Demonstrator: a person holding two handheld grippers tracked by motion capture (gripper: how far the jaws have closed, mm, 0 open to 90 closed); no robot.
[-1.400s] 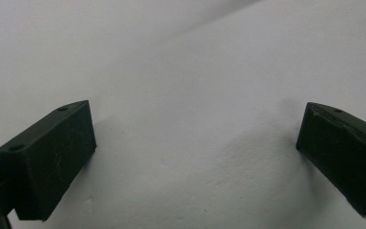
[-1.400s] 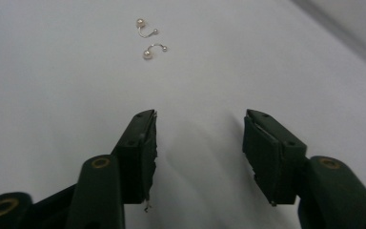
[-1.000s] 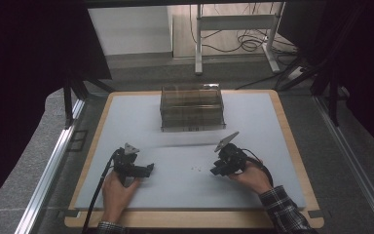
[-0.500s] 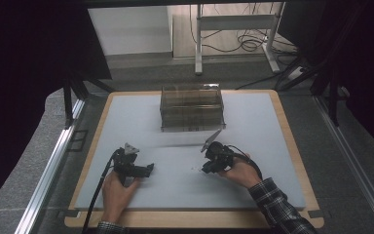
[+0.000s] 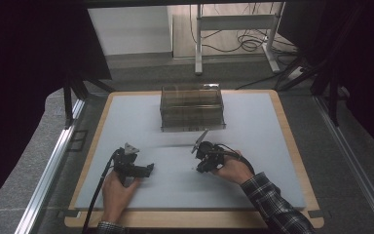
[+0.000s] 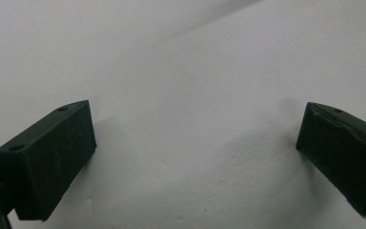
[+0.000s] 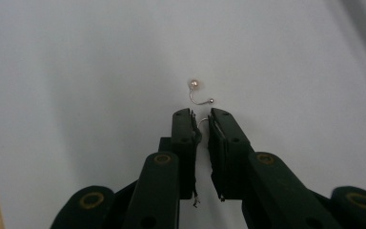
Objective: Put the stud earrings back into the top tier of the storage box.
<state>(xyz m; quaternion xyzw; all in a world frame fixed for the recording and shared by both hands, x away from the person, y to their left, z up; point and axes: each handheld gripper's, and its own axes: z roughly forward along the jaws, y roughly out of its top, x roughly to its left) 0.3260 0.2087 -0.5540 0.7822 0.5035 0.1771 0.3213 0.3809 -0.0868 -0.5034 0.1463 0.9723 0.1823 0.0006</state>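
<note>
A small earring (image 7: 194, 85) with a pale pearl bead and a curved wire hook lies on the grey mat (image 5: 253, 136), just ahead of my right gripper's jaw tips. My right gripper (image 7: 201, 114) is shut on a second thin wire piece, whose curve peeks out between its tips. In the high view this gripper (image 5: 200, 165) sits at the mat's middle, held by the hand in the plaid sleeve. At front left my left gripper (image 5: 146, 170) rests low on the mat. Its jaws (image 6: 195, 119) stand wide open over bare mat with nothing between them.
A clear plastic box (image 5: 191, 107) with compartments stands at the back centre of the mat. A wooden board edge (image 5: 292, 146) frames the mat. Cables trail from both grippers toward the front edge. Dark curtains and metal rails flank the table.
My right gripper has shifted left toward the mat's centre. The left gripper has stayed where it was.
</note>
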